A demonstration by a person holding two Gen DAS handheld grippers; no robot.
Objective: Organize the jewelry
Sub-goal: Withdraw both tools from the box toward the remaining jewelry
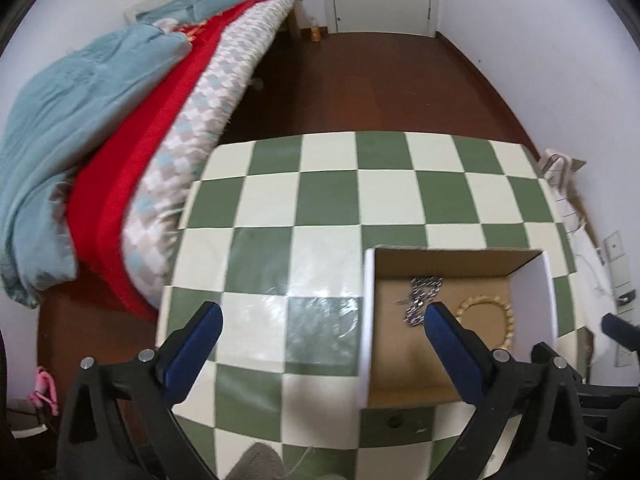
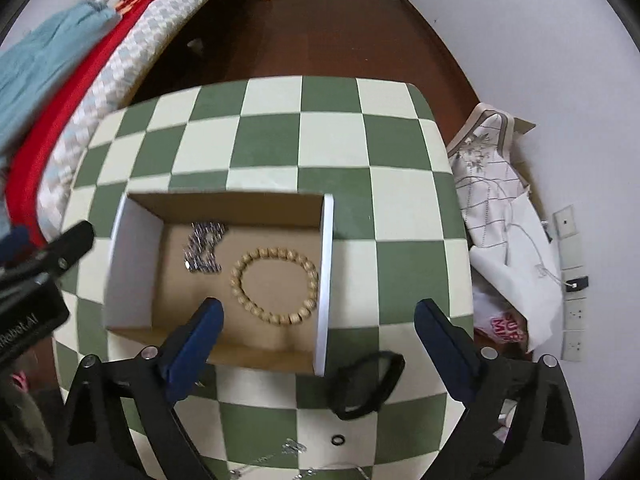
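Jewelry is lying partly sorted: a beaded bracelet [image 2: 275, 285] and a silver chain [image 2: 205, 247] are sitting in the cardboard box [image 2: 326, 280] at frame centre, while a black band [image 2: 366, 384], a small black ring [image 2: 338, 440] and thin chains [image 2: 294, 447] are waiting on the checkered table [image 2: 340, 140] at lower centre. Both the right gripper [image 2: 316, 344] and left gripper [image 1: 320, 344] are hanging wide open and empty. The band is looking light and floppy, so pinching across one side of its loop seems best.

box [image 1: 448, 264] w/ 2 bracelets, tongs [image 1: 322, 316] open
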